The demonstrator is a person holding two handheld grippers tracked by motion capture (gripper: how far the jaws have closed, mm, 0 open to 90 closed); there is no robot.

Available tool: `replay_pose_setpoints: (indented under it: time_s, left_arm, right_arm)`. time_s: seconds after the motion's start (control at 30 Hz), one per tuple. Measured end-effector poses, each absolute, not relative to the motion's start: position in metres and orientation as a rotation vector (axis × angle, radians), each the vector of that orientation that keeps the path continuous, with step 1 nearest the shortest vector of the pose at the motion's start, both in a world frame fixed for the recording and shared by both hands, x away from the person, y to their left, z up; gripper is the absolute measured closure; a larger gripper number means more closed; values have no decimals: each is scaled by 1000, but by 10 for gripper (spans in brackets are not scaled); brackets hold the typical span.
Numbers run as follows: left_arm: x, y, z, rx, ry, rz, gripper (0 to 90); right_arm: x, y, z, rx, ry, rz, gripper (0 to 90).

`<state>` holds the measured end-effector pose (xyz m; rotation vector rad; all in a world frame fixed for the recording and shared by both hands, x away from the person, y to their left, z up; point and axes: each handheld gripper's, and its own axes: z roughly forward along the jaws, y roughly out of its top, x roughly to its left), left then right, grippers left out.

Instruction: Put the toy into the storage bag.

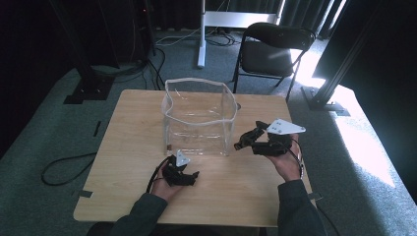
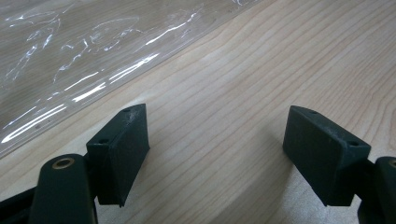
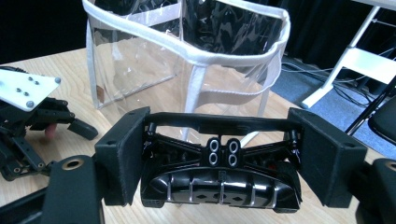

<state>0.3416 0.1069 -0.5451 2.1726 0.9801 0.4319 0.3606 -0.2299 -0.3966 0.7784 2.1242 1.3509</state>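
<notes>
A clear plastic bag with white edging stands open-topped at the middle of the wooden table. My right gripper is just right of the bag, shut on a black plastic part with a ribbed glossy shell that spans the gap from pad to pad. In the right gripper view the bag rises close behind the held part. Near the front of the table my left gripper is low over the wood. Its jaws stand wide open with nothing between them, and the bag's wall lies at their upper left.
A black folding chair and a white stand post are on the carpet behind the table. A cable loops on the floor at the left. The left gripper's grey plate sits left of the held part.
</notes>
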Motion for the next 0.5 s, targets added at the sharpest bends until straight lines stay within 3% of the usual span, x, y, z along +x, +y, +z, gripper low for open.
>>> replay_pose_setpoints:
  time_s: [0.5]
  left_arm:
    - [342,107,-545,2171,982,432,232]
  right_arm:
    - [367,-232,-385,774,2114,1349,245]
